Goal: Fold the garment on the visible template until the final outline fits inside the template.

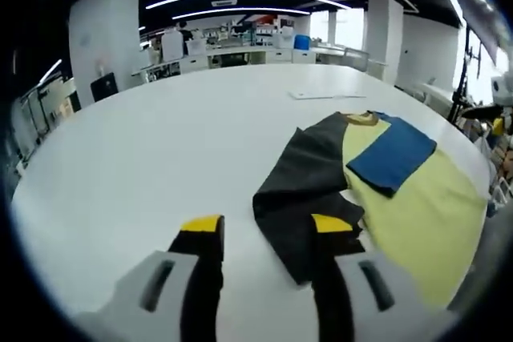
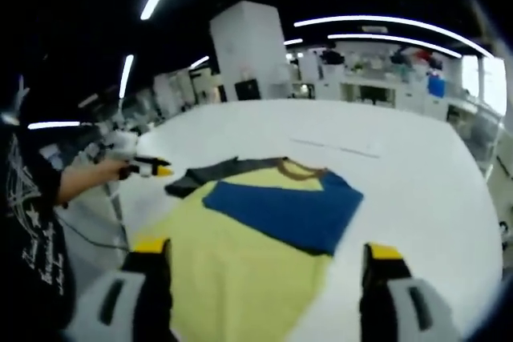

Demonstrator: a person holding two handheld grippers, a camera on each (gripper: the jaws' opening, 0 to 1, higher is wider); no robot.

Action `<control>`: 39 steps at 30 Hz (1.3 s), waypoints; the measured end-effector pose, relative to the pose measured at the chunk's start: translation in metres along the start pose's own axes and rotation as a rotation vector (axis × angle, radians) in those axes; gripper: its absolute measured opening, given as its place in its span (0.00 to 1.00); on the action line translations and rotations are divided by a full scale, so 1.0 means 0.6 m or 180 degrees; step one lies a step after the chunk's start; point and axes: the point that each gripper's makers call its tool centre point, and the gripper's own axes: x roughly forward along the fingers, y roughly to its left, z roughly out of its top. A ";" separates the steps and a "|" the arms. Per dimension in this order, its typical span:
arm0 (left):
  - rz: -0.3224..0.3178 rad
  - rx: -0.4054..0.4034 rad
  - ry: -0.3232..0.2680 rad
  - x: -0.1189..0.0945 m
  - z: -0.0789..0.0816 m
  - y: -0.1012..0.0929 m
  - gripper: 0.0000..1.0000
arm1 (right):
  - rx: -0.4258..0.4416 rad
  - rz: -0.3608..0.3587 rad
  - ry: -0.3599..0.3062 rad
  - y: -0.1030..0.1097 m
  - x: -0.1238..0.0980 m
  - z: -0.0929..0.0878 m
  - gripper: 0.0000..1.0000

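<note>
Garment (image 1: 385, 190) flat on white table (image 1: 160, 150), open-plan workshop behind; both grippers' jaws spread.

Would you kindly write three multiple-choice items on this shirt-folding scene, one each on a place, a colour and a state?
1. Where does the blue sleeve lie?
A. folded over the yellow body
B. spread flat on the bare table
C. hanging off the table edge

2. What colour is the other sleeve?
A. red
B. dark grey
C. white

3. How does the left gripper stand?
A. shut on the collar
B. open, jaws on either side of the grey sleeve's edge
C. lying flat on the table

Answers:
1. A: in the right gripper view the blue sleeve rests on the shirt's yellow body.
2. B: the left gripper view shows it dark grey against the white table.
3. B: its yellow-tipped jaws stand well apart, gripping nothing.
</note>
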 end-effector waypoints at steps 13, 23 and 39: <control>-0.0052 -0.0111 0.0024 0.065 -0.012 0.030 0.23 | 0.0051 -0.0090 0.0077 -0.001 -0.003 -0.018 0.99; -0.0202 -0.0191 0.0106 0.088 -0.024 0.017 0.00 | 0.0139 -0.0175 0.0057 0.000 -0.007 -0.028 0.99; -0.0273 -0.0403 -0.0294 0.047 0.037 -0.024 0.00 | 0.0182 -0.0170 0.0048 0.010 -0.010 -0.037 0.99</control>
